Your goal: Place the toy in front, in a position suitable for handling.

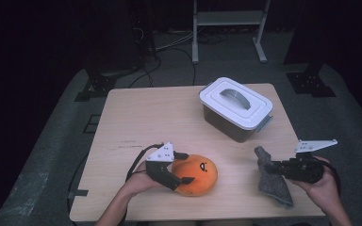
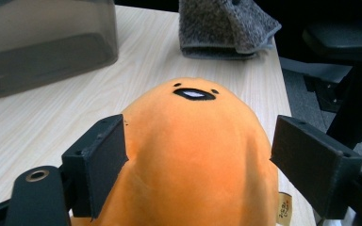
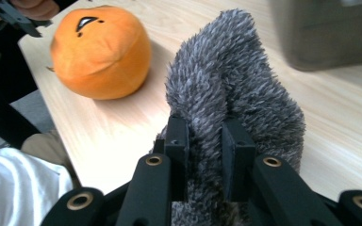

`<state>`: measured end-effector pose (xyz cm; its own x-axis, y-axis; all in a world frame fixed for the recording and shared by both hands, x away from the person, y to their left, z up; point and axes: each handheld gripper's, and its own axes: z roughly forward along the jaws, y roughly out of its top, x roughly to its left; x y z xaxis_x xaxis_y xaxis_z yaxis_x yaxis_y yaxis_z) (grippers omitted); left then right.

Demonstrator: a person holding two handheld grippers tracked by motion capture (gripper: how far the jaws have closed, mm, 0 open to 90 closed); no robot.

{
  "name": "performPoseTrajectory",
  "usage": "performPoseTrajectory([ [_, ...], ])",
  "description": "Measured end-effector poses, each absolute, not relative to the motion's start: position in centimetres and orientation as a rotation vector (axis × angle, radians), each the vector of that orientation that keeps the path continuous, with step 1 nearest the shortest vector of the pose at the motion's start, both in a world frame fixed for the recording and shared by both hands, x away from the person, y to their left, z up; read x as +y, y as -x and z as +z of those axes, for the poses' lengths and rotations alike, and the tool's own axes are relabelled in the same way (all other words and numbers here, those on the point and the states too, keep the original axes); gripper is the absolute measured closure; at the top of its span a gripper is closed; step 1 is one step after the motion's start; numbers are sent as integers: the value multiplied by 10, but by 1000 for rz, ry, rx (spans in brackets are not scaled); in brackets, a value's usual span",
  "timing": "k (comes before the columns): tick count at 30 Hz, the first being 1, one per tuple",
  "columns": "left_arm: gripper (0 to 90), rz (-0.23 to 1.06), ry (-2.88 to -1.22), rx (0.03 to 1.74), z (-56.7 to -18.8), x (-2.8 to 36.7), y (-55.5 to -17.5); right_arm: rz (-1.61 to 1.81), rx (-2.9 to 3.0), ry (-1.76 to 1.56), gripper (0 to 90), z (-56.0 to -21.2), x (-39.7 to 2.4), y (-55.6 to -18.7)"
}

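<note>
Left gripper [image 1: 181, 167] open, black jaws flanking a round, smooth orange plush [image 1: 199, 174] at the near edge of the pale wooden table [image 1: 136, 117], pads just clear. Right gripper [image 1: 272, 167] pinched tight on a shaggy grey cloth [image 1: 269, 181], near right. Far right, a hard grey box [image 1: 235, 109], white handled lid.

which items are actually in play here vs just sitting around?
In play:
- orange plush, between the open jaws of the left tool
- grey fuzzy cloth, pinched by the right tool

Lying about:
- lidded grey box, closed, far side of the table
- metal stand behind the table
</note>
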<state>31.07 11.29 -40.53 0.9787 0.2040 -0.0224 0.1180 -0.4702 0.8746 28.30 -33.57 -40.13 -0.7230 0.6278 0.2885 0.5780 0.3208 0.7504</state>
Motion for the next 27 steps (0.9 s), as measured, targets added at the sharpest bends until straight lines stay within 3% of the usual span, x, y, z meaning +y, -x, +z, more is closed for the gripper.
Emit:
performPoseTrajectory([
  [12,127,125,-2055,274,-401,125,-316,1344,2521,-1207,720,-421,-339,-297],
  [21,118,153,-2064,293,-401,133,-317,1408,2549,-1203,525,-435,-319,-305],
  [27,109,162,-2069,297,-400,135,-318,1477,2525,-1173,490,-428,-317,-306],
])
